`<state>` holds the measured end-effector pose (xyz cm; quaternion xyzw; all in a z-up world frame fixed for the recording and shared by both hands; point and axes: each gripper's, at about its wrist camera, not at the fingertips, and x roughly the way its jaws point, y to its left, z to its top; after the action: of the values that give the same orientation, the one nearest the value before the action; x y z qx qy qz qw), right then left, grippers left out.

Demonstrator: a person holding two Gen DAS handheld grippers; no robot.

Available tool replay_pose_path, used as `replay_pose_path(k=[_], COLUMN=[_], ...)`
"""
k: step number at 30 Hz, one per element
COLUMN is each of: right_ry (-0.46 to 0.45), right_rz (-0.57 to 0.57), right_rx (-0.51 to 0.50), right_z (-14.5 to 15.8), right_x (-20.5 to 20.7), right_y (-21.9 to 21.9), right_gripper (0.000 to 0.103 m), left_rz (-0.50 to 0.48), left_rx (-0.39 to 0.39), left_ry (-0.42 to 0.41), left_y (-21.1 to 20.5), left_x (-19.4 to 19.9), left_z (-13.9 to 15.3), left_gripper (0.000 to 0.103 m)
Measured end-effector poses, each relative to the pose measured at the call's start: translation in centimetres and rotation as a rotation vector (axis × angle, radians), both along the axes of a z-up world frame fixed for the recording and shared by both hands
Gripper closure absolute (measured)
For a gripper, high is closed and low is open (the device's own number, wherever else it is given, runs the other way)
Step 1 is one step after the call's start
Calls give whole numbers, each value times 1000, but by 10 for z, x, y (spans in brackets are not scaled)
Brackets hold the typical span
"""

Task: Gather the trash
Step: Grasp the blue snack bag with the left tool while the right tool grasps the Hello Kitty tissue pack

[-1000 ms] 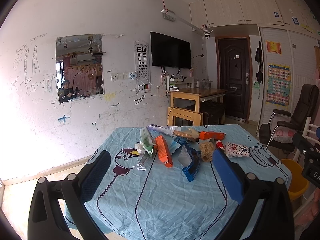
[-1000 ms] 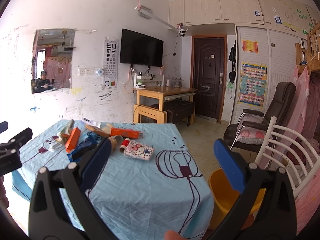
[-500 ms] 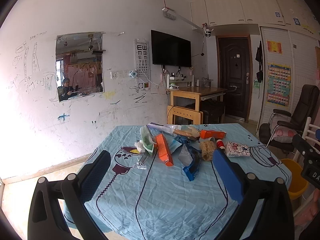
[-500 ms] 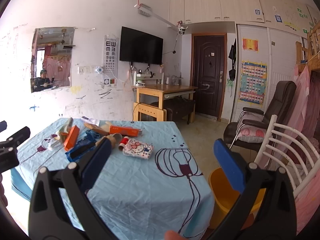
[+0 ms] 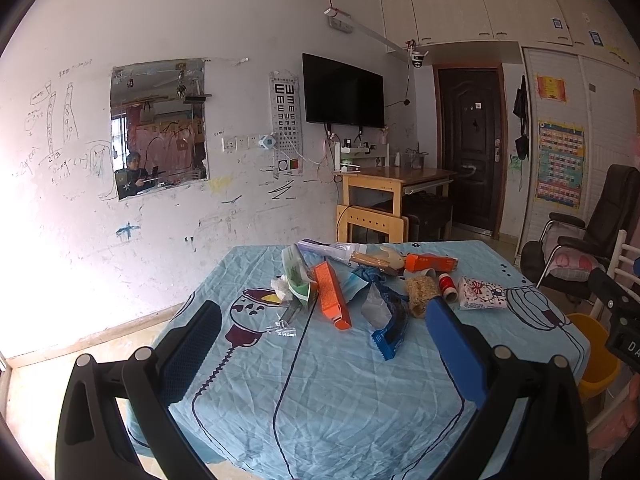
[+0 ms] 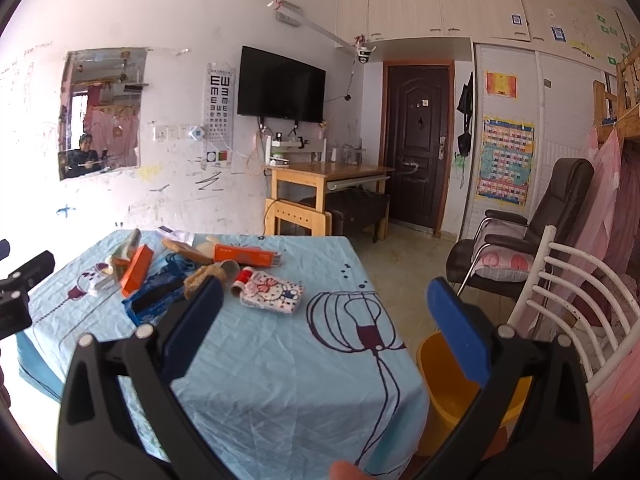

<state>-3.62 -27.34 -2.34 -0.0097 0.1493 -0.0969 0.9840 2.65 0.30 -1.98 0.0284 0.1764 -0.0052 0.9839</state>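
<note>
Two orange cartons are lying on the table: one long orange box (image 5: 332, 295) and one flatter orange box (image 5: 431, 262). One blue wrapper (image 5: 390, 326), one red-capped bottle (image 5: 447, 285), one patterned tissue pack (image 5: 482, 299) and one yellow bin (image 6: 452, 376) are showing.

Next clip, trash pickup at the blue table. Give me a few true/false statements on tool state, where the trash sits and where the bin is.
1. Both the left tool and the right tool are open and empty. True.
2. The orange box lies on the tablecloth among the other litter. True.
3. The yellow bucket stands on the table. False: it sits on the floor beside the table's corner.
4. The red-capped bottle is inside the bucket. False: it lies on the table next to the patterned pouch.
5. The right tool grips the pouch. False: it hangs clear of it.
</note>
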Motion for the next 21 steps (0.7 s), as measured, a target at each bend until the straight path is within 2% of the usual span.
replay_pose_path(k=[4, 10, 14, 18, 21], right_ry=[41, 160, 234, 250, 257], right_rz=[28, 159, 215, 250, 265], right_rx=[-5, 18, 3, -15, -20], right_z=[-4, -15, -23, -25, -27], right_x=[17, 62, 92, 107, 114], right_y=[-1, 0, 7, 13, 11], right_gripper=[4, 4, 4, 4, 4], left_rz=[9, -9, -86, -195, -242], left_rx=[16, 18, -16, -29, -54], left_ry=[23, 94, 175, 211, 247], left_y=[5, 14, 8, -14, -28], left_x=[13, 42, 63, 79, 95], left_z=[-2, -10, -16, -20, -30], left_gripper=[6, 6, 6, 6, 8])
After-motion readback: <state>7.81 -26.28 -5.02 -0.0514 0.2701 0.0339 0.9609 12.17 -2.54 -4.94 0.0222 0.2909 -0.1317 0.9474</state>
